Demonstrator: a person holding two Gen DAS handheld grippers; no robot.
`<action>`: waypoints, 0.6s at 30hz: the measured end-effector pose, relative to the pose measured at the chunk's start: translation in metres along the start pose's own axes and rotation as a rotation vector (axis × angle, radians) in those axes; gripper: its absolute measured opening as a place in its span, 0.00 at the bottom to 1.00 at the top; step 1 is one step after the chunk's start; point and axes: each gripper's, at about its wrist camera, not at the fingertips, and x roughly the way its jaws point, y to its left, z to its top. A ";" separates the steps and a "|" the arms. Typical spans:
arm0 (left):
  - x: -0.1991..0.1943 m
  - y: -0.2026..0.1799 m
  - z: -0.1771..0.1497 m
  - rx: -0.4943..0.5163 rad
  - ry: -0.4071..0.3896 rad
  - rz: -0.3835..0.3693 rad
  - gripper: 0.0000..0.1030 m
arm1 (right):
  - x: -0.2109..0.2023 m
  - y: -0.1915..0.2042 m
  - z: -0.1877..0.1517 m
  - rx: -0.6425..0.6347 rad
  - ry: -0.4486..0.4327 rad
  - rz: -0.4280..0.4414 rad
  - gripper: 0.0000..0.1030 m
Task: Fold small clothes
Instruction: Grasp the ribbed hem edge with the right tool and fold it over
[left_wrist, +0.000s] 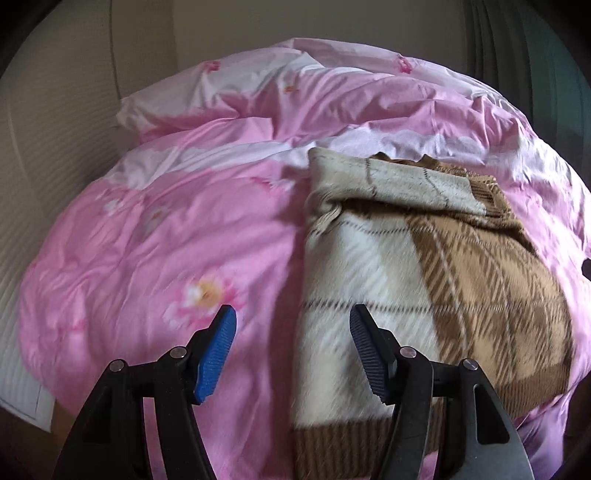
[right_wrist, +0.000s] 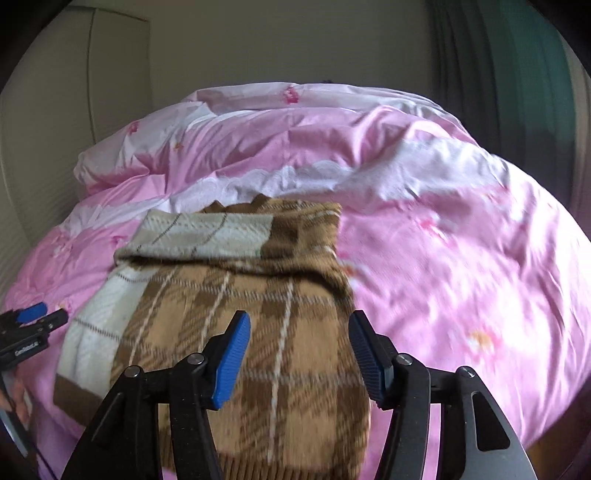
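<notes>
A brown, tan and cream plaid knit sweater (left_wrist: 424, 266) lies on the pink floral duvet (left_wrist: 166, 229), its far part folded over toward me. My left gripper (left_wrist: 293, 317) is open and empty, hovering over the sweater's left edge. In the right wrist view the sweater (right_wrist: 240, 295) lies ahead and below. My right gripper (right_wrist: 299, 325) is open and empty above the sweater's near right part. The left gripper (right_wrist: 40, 314) shows at the far left of that view, beside the sweater's cream side.
The pink duvet (right_wrist: 461, 240) covers the whole bed and bunches up at the back. A beige wall and wardrobe panel (right_wrist: 74, 74) stand behind at left. Dark green curtains (right_wrist: 517, 74) hang at the right. A white pillow edge (left_wrist: 22, 369) shows at left.
</notes>
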 end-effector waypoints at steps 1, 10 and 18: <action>-0.003 0.001 -0.006 0.000 -0.007 0.002 0.61 | -0.002 0.000 -0.005 0.011 0.002 -0.004 0.56; -0.007 0.003 -0.036 -0.022 0.010 -0.023 0.62 | -0.026 -0.010 -0.058 0.131 0.032 -0.088 0.56; 0.001 0.004 -0.058 -0.050 0.059 -0.042 0.62 | -0.023 -0.019 -0.089 0.183 0.098 -0.122 0.56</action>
